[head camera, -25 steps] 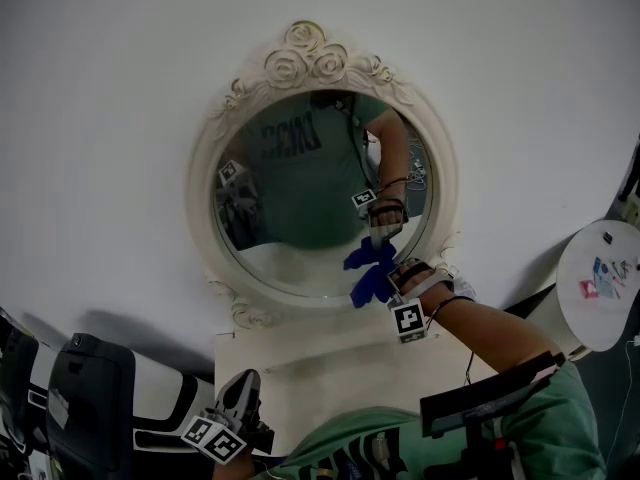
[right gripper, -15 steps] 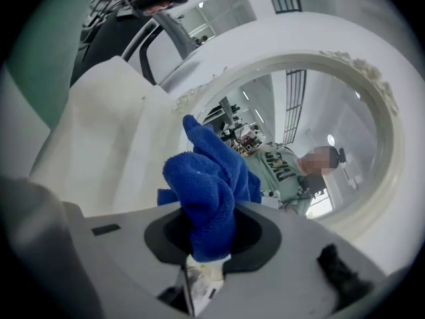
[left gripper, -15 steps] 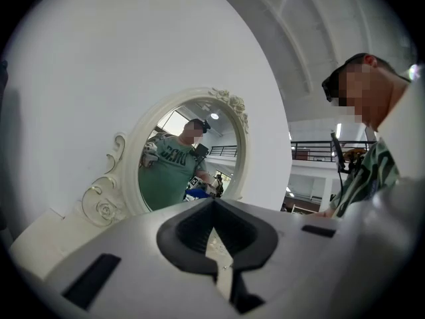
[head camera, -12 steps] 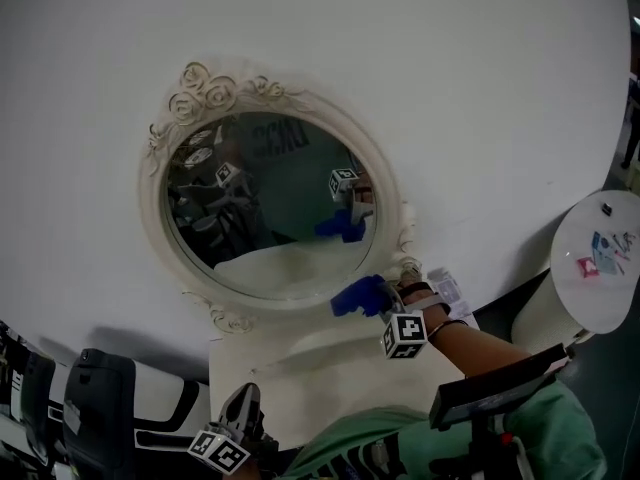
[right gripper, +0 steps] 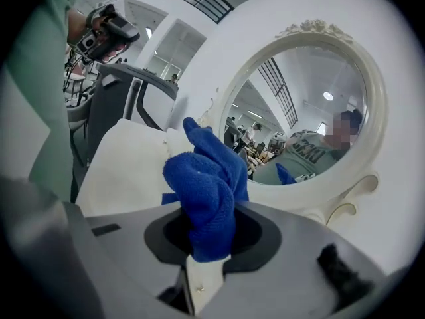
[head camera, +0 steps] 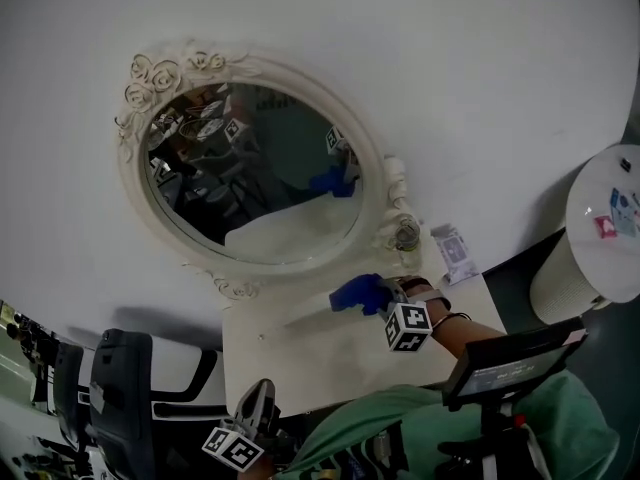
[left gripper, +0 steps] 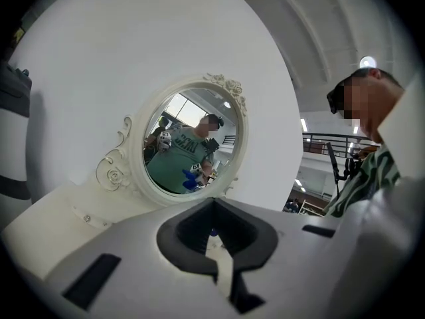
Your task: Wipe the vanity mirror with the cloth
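The oval vanity mirror (head camera: pixel 250 173) in its ornate white frame hangs on the white wall above a white vanity top (head camera: pixel 330 358). My right gripper (head camera: pixel 378 296) is shut on the blue cloth (head camera: pixel 355 293), held just below the frame's lower right edge, off the glass. The right gripper view has the cloth (right gripper: pixel 206 185) bunched upward from the right gripper (right gripper: pixel 211 234), with the mirror (right gripper: pixel 312 125) ahead on the right. My left gripper (head camera: pixel 256 400) hangs low by the vanity's front edge, shut and empty. In its own view the left gripper (left gripper: pixel 214 234) faces the mirror (left gripper: pixel 189 145) from a distance.
A small printed packet (head camera: pixel 455 253) lies on the vanity top's right end. A round white side table (head camera: pixel 605 238) stands at the right, and a black chair (head camera: pixel 120 398) at the lower left. A dark screen on a stand (head camera: pixel 510 363) sits near the person's body.
The right gripper with the cloth has come down off the glass to below the frame. The head view has swung, so the mirror now sits further left. The left gripper has barely moved.
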Action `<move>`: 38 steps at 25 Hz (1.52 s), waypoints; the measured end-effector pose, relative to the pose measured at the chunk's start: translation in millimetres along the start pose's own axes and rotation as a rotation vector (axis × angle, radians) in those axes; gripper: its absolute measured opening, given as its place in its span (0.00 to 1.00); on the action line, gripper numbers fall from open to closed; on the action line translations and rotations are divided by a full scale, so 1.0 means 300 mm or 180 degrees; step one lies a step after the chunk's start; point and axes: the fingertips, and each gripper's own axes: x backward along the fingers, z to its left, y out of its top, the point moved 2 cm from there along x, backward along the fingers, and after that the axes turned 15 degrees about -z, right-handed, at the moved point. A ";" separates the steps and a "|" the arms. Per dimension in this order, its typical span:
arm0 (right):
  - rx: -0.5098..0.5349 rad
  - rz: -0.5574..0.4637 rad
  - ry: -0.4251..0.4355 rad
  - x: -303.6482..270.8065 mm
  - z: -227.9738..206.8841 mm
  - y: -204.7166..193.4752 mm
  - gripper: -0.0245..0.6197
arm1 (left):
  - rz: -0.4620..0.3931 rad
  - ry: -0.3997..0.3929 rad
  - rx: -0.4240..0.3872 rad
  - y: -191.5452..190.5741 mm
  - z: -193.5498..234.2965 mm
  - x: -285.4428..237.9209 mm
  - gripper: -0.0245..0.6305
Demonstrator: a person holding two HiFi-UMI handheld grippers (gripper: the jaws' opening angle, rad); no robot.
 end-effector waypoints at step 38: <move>-0.1193 -0.0002 -0.0911 0.166 0.136 0.270 0.16 | -0.0487 -0.0418 -0.0122 0.213 0.216 0.394 0.05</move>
